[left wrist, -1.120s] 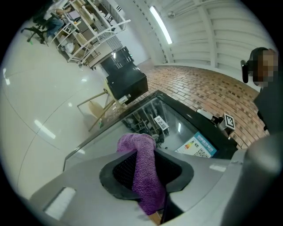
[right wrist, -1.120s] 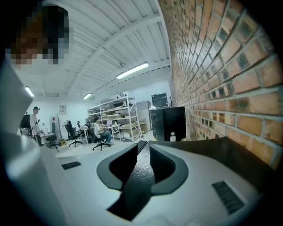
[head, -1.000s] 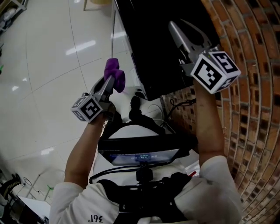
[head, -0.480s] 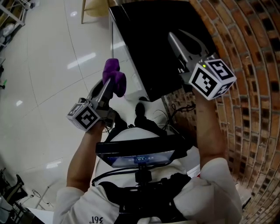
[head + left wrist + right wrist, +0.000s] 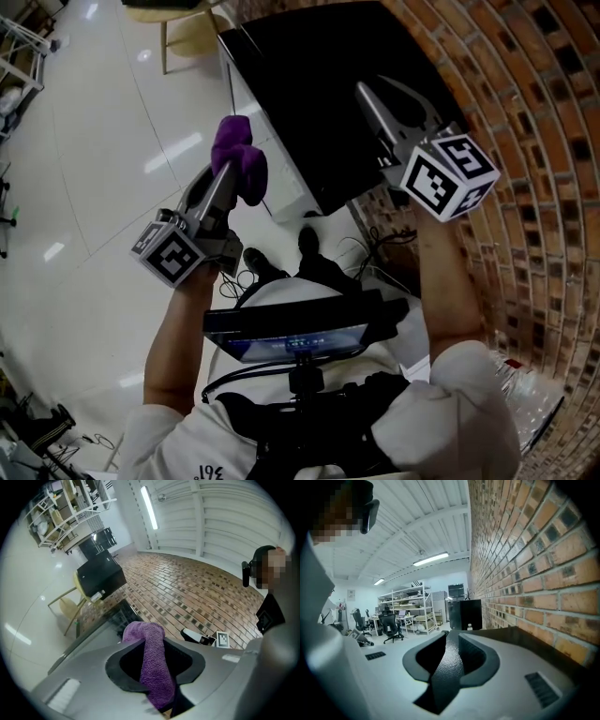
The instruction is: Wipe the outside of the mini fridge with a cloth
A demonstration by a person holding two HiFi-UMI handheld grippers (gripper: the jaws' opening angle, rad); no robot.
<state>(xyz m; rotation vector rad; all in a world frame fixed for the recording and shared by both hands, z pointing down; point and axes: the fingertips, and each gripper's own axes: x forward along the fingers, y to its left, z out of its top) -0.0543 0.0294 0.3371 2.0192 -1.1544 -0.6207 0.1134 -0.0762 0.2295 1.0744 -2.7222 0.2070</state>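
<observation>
- Left gripper [image 5: 226, 178] clamps a purple cloth [image 5: 240, 159], whose bunched end pokes past the jaw tips.
- The cloth is held above the white floor [image 5: 112, 187], just left of the black fridge [image 5: 309, 94].
- Right gripper [image 5: 366, 86], jaws together and empty, hovers over the fridge top beside a brick wall [image 5: 534, 150].

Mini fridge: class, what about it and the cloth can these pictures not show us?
- Fridge front and sides: the head view looks down on its dark top, so they barely show; the right gripper covers part.
- Dirt on it: the surface is too dark to tell.
- Cloth lower end: left gripper view, hidden by the left gripper.
</observation>
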